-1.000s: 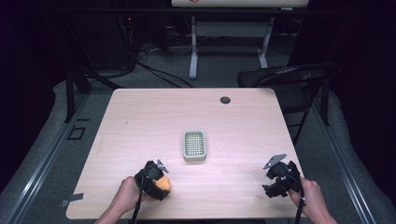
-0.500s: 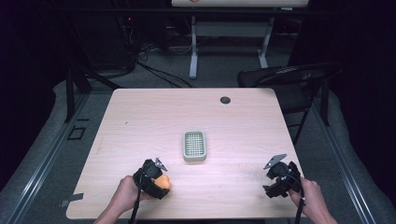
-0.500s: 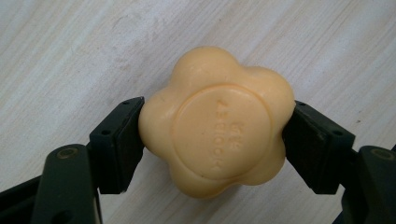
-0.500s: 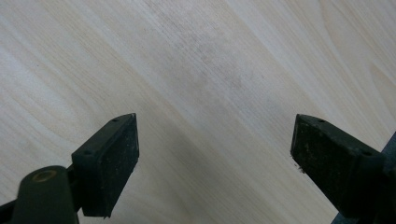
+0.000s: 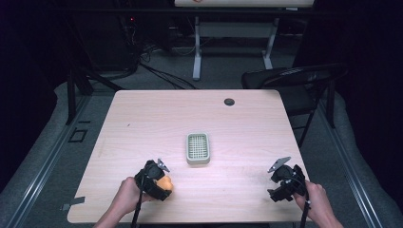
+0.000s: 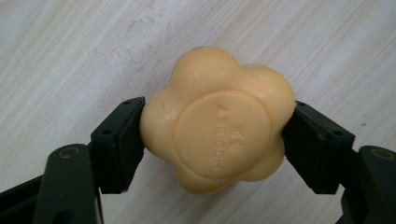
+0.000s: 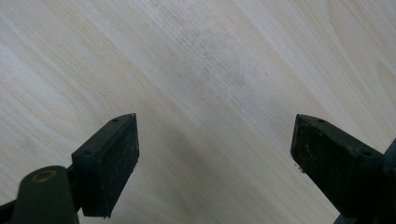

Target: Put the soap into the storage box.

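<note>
- Soap bar (image 6: 215,119): a pale orange, flower-shaped bar with rounded lobes and a flat round centre; the raised lettering stamped there is too faint to read.
- In the high view the soap bar (image 5: 165,183) sits near the table's (image 5: 142,123) front-left edge, mostly hidden behind the left gripper (image 5: 159,183), so just an orange sliver shows.
- The left gripper (image 6: 212,135) clamps the bar, one black pad pressed on each side; bare wood lies beneath.
- The right gripper (image 7: 215,154) stands wide with nothing between its pads, above bare wood near the front-right edge (image 5: 280,183).
- A ribbed soap dish (image 5: 197,147) rests mid-table, well apart from both grippers.
- Both forearms are cut off by the bottom edge.
</note>
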